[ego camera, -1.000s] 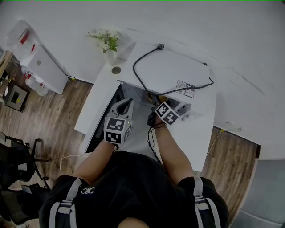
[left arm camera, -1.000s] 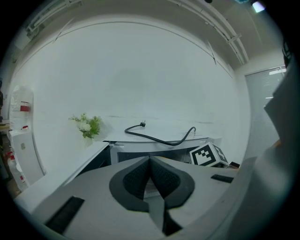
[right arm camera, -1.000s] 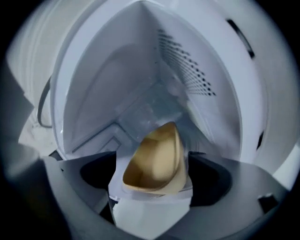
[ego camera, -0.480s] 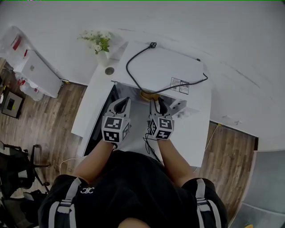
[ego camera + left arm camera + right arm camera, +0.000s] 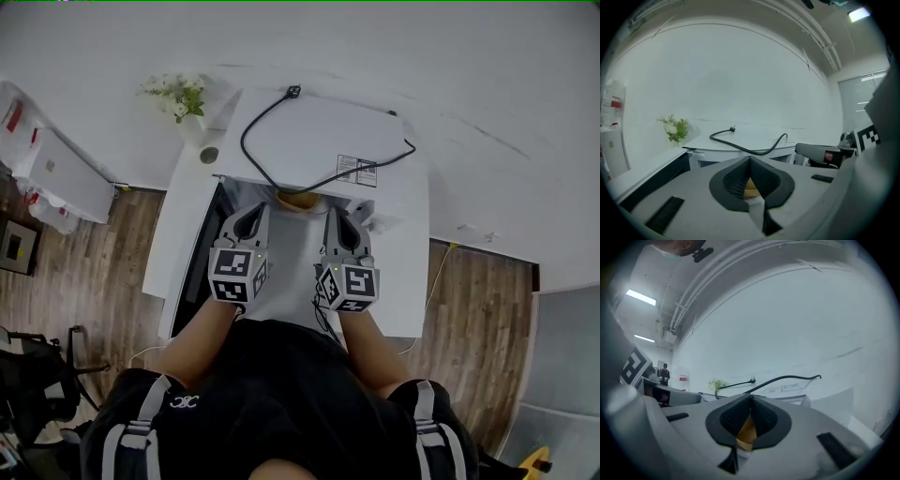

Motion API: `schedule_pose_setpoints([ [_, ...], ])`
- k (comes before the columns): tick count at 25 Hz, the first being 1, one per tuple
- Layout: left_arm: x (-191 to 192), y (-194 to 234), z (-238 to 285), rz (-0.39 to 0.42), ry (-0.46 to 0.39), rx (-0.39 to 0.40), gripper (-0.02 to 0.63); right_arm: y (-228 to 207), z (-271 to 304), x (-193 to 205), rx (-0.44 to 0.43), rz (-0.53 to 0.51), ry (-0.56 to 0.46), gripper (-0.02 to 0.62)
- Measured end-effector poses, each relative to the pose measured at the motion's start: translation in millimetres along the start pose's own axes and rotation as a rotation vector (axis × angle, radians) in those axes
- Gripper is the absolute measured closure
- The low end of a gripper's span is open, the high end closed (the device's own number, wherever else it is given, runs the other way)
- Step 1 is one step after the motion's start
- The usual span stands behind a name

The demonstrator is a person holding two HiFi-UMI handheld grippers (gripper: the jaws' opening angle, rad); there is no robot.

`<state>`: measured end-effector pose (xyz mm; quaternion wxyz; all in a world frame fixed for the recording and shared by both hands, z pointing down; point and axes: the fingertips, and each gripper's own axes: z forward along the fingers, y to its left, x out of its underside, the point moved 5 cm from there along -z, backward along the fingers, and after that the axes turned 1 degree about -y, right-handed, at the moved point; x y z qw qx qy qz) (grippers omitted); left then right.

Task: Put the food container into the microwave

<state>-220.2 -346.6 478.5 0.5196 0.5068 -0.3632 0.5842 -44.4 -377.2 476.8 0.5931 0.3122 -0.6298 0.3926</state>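
A white microwave [image 5: 314, 141] sits on a white table [image 5: 412, 281] with its door [image 5: 199, 258] swung open to the left and a black cord [image 5: 258, 155] lying across its top. The left gripper [image 5: 255, 210] and right gripper [image 5: 334, 214] hover side by side before the opening, each with jaws pressed together on nothing. The tan food container [image 5: 298, 199] sits just inside the opening's edge, beyond both tips.
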Motion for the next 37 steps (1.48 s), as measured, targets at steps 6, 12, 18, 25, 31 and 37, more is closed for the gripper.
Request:
schedule_pose_setpoints([
  [6, -6.7, -14.1, 7.4, 0.025, -0.017, 0.043, 0.594, -18.5, -9.6, -21.9, 0.045, 0.000, -0.012, 0.591],
  [12, -12.4, -25.0, 15.4, 0.039, -0.028, 0.076, 0.594, -27.5, -16.9, -30.6, 0.059, -0.004, -0.026, 0.592],
  [18, -17.0, -34.6, 21.3, 0.051, -0.034, 0.100, 0.594, -35.1, -23.1, -29.5, 0.095, -0.015, -0.022, 0.592],
  [25, -18.7, -40.0, 23.8, 0.058, -0.036, 0.114, 0.594, -40.7, -25.6, -27.8, 0.104, 0.015, -0.011, 0.592],
  [31, -16.4, -41.7, 25.0, 0.058, -0.030, 0.117, 0.594, -38.5, -24.4, -22.8, 0.095, 0.015, 0.003, 0.592],
  [37, -12.8, -45.0, 26.0, 0.058, -0.022, 0.123, 0.594, -37.3, -23.2, -19.6, 0.088, 0.007, 0.009, 0.592],
])
